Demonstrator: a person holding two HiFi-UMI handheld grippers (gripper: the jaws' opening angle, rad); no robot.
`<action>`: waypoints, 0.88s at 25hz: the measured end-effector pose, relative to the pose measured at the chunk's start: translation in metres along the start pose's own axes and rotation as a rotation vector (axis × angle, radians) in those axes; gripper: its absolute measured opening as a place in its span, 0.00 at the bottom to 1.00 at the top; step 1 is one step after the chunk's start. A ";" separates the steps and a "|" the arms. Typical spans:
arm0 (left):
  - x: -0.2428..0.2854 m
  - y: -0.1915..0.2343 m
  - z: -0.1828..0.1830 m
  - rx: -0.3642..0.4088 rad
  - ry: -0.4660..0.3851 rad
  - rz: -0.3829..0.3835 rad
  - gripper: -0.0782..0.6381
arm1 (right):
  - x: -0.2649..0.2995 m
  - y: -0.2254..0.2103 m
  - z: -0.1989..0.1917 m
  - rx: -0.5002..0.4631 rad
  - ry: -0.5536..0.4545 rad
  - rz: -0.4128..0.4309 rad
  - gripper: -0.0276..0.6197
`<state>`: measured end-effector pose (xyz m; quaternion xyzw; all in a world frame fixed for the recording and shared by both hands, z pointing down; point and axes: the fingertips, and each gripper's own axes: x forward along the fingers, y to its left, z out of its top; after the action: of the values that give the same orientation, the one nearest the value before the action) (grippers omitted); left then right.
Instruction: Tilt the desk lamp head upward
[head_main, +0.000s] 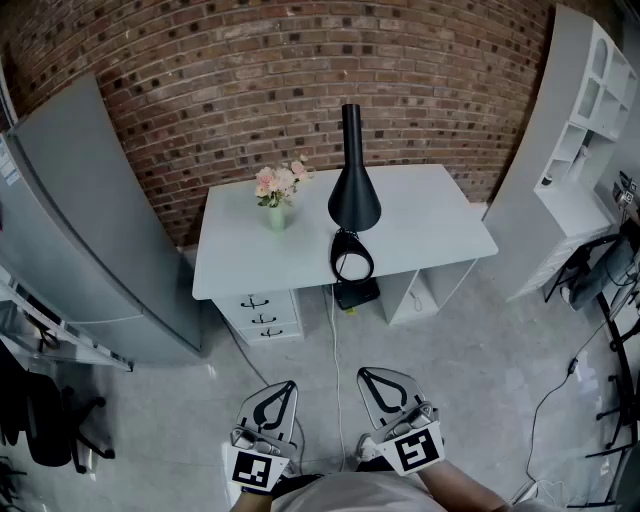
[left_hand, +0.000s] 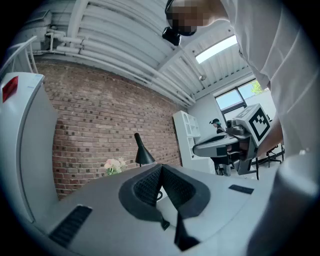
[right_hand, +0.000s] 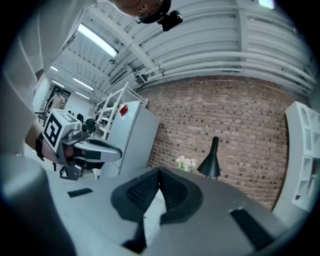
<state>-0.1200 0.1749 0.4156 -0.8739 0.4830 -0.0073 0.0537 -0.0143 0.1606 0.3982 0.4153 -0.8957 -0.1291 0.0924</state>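
Standing against a brick wall (head_main: 250, 80), the white tabletop (head_main: 440, 225) carries flowers (head_main: 278, 188) and a black desk lamp (head_main: 354, 195), its cone head facing downward. The left tongs (head_main: 283, 385) and right tongs (head_main: 366, 374) are closed, empty.

One desk lamp (head_main: 353, 185), one flower vase (head_main: 277, 213), one desk (head_main: 430, 225), one fridge (head_main: 90, 230), two grippers (head_main: 287, 388) (head_main: 365, 376).

Btm of head view we see 2 grey grippers, left gripper (head_main: 288, 388) & right gripper (head_main: 365, 376): black-edged triangular jaws, ribbed black pads (left_hand: 145, 187), each w/ a white cube (head_main: 257, 468) of black square markers. Btm centre: our light shirt (head_main: 345, 495).
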 end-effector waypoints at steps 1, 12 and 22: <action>0.000 0.001 -0.001 -0.001 0.004 0.001 0.12 | 0.001 0.000 0.000 -0.003 -0.001 0.001 0.07; 0.003 0.001 -0.003 -0.006 0.006 -0.012 0.12 | 0.001 -0.004 0.002 0.061 -0.031 -0.024 0.07; -0.004 0.021 -0.007 -0.028 0.003 -0.003 0.12 | 0.010 0.000 0.001 0.028 0.006 -0.041 0.07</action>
<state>-0.1401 0.1669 0.4204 -0.8753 0.4819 -0.0019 0.0406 -0.0210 0.1532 0.3984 0.4353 -0.8884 -0.1171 0.0865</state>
